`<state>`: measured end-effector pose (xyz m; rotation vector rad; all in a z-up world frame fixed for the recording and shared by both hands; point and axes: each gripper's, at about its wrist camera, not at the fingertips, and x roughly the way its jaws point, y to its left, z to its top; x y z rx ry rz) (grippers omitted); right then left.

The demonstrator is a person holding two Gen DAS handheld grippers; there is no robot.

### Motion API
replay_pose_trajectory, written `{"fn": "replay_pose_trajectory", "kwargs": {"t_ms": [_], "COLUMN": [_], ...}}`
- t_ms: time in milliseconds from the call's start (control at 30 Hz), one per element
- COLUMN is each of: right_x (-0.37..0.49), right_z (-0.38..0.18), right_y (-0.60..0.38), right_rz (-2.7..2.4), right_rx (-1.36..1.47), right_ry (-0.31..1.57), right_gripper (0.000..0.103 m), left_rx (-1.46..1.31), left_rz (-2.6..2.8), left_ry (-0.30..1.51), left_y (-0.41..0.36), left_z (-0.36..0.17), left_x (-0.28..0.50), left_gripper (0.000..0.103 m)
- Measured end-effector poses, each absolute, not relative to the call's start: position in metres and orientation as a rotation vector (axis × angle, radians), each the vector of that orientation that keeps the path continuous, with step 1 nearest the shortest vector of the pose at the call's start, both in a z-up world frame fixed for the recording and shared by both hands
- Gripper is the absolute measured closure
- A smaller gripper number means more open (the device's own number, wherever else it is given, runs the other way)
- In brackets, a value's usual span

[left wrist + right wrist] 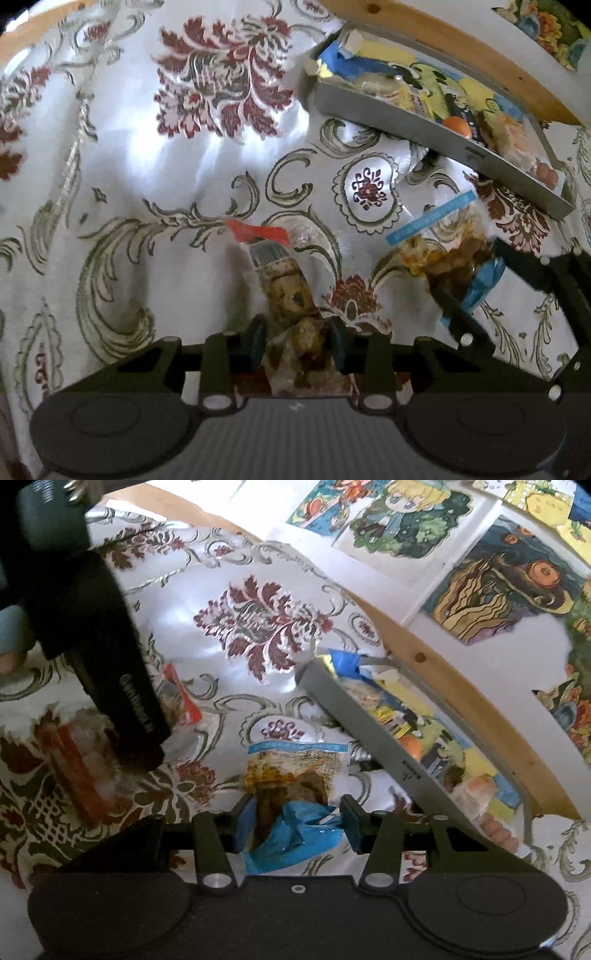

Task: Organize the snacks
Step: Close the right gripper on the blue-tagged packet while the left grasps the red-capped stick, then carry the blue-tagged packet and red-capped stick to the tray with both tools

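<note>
A clear snack packet with a red top strip (280, 280) stands between my left gripper's (296, 343) pads, and the gripper is shut on its lower part. A blue-edged packet of brown snacks (291, 775) lies on the cloth, its crumpled blue end pinched in my right gripper (297, 823). In the left wrist view the right gripper (467, 267) and its blue-edged packet (443, 254) lie to the right. A grey tray (424, 129) holding several snacks sits at the back right. In the right wrist view the grey tray (369, 731) is just right of the packet.
A floral white tablecloth (184, 166) covers the table. Another packet with orange-red sides (77, 771) lies at the left, under the left tool's black housing (110, 664). A wooden table edge (461, 686) runs behind the tray, with colourful pictures (498, 579) on the wall.
</note>
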<state>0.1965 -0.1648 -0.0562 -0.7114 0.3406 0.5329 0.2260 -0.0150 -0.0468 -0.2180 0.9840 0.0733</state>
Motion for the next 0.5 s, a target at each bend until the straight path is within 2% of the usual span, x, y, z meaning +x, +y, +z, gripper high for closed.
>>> {"fn": "replay_pose_trajectory", "kwargs": {"t_ms": [500], "right_x": [0.196], "right_z": [-0.027], "right_y": [-0.182], "right_rz": [0.486], "right_rx": [-0.631], "right_ry": [0.283], "right_gripper": [0.052], "left_rx": [-0.198], "left_rz": [0.121], "left_ry": [0.87], "left_y": [-0.028], "left_z": [-0.019], "left_x": [0.213], "left_gripper": [0.073]}}
